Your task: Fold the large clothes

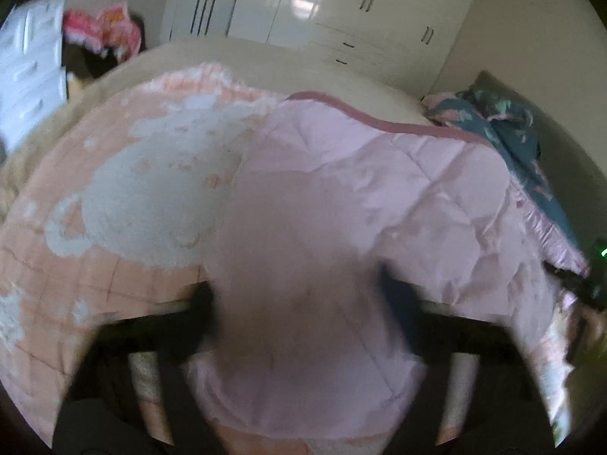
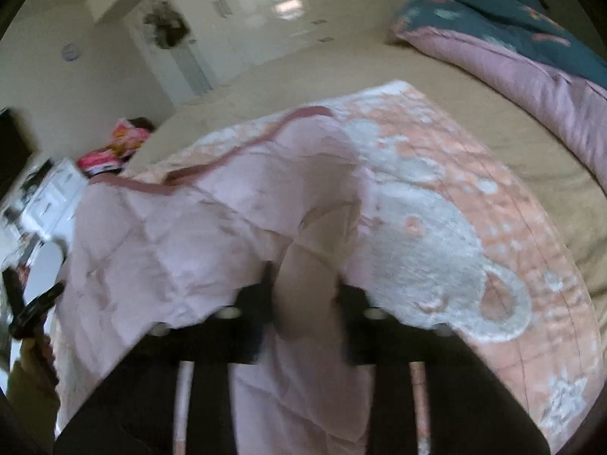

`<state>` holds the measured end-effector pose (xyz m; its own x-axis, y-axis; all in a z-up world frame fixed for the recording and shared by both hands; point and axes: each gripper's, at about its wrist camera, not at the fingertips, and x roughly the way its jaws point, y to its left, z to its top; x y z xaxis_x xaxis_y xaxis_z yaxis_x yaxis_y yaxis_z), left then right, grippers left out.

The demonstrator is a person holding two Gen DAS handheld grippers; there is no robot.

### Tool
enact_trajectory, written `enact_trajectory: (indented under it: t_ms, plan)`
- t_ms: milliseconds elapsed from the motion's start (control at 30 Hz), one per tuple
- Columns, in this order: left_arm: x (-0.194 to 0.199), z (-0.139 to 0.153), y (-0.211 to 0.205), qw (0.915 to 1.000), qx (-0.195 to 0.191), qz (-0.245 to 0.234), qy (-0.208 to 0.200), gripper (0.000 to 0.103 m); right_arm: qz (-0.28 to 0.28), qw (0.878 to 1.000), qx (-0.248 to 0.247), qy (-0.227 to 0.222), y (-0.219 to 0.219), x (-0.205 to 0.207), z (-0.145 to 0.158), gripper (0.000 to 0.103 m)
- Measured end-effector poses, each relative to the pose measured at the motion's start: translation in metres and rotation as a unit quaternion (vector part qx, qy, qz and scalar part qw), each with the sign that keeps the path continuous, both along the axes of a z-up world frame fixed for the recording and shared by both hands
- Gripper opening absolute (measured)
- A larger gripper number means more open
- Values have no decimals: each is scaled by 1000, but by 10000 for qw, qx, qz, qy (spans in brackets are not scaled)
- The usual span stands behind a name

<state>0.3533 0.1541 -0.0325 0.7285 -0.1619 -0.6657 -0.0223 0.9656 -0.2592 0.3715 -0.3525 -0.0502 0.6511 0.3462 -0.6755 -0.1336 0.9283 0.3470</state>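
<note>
A large pink quilt (image 1: 379, 189) lies on a bed, its plain pink underside folded over its peach top side with a white pattern (image 1: 151, 189). My left gripper (image 1: 299, 288) is shut on a bunch of the pink quilt, which fills the space between its black fingers (image 1: 398, 295). My right gripper (image 2: 307, 288) is shut on another fold of the same quilt (image 2: 170, 246), and the fabric drapes down between its fingers (image 2: 258, 303). The peach patterned side (image 2: 436, 235) spreads to the right. Both views are blurred.
The beige bed sheet (image 2: 493, 132) shows beyond the quilt. A teal and pink duvet (image 2: 512, 30) is heaped at the bed's far right corner. White wardrobes (image 1: 341, 11) stand behind the bed. A white drawer unit (image 1: 30, 60) and pink items (image 1: 110, 30) are at the left.
</note>
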Motion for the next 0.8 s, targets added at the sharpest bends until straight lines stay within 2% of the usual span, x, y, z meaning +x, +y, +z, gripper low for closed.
enact_trajectory:
  t_ms: [33,67,100,300,367,500,633,733,800]
  plan:
    - [4,2,-6,9999,120,-39,8,28,20,10000,-19,-43,1,-1,4,19]
    - [6,4,-8,9999,84,-99,-44,17,2,10000,-2,-78,1,0,7,19]
    - [9,7,-9,9998,96,-129,-91,15,-38,9999,25,-121,1,0,12,18]
    - [40,20,-12,9976,654,220,18,11,-323,9991,206,-180,-3,31,33,17]
    - [52,17,-10,9968,725,284,174,11,-455,9988,189,-63,-5,44,29,17]
    - [74,-3,-5,9953,729,396,498,12,-765,9958,241,437,-9,67,0,17]
    - [77,-11,-8,9946,767,404,570,13,-813,9950,-109,563,-3,72,-21,18]
    - [74,-11,-5,9950,679,400,621,15,-843,9947,-130,577,-4,68,-26,22]
    - [70,-8,-4,9945,706,451,636,23,-972,9932,-31,638,-10,62,-25,30]
